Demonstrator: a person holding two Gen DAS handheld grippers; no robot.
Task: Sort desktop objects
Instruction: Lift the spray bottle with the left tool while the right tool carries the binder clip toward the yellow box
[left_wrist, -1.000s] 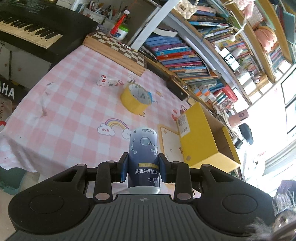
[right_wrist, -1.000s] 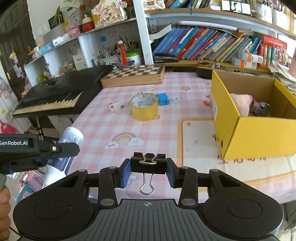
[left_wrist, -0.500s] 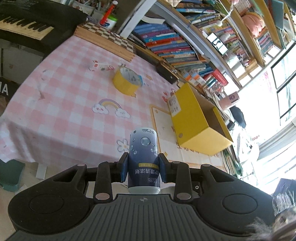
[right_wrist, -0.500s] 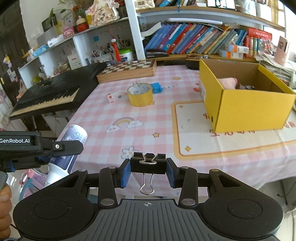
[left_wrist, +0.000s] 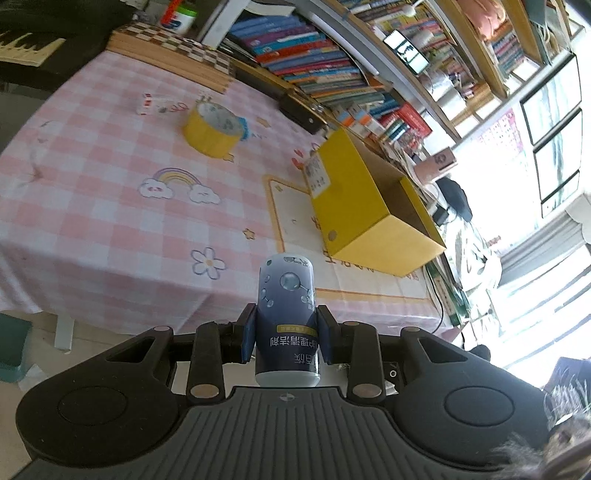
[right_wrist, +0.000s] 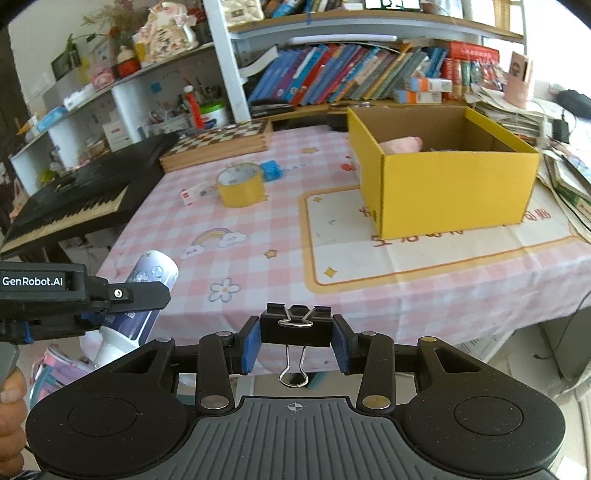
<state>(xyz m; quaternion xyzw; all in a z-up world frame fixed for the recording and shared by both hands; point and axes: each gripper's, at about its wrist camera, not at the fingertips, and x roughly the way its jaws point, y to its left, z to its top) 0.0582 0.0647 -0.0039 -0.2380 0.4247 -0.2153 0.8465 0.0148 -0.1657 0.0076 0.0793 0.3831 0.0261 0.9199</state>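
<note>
My left gripper (left_wrist: 286, 338) is shut on a blue and white bottle (left_wrist: 286, 295), held off the near edge of the pink checked table (left_wrist: 92, 206). The same bottle (right_wrist: 147, 280) shows at the left of the right wrist view, under the left gripper's body (right_wrist: 122, 295). My right gripper (right_wrist: 295, 345) is shut on a black binder clip (right_wrist: 295, 326) with its wire handles hanging down. An open yellow cardboard box (right_wrist: 450, 188) stands on the table's right part with a pink soft toy (right_wrist: 400, 144) inside. A yellow tape roll (right_wrist: 240, 186), a blue block (right_wrist: 271, 170) and a small white and red box (right_wrist: 192, 194) lie farther back.
A chessboard box (right_wrist: 218, 142) lies at the table's far edge, a black keyboard (right_wrist: 74, 206) stands to the left. Shelves of books (right_wrist: 351, 77) run behind. Stacked papers (right_wrist: 565, 173) lie right of the yellow box. A person's hand (right_wrist: 11, 406) grips the left tool.
Both grippers have drawn back from the table, so its near edge and the floor show now. The views have rolled a little. Bottle and clip stay gripped.
</note>
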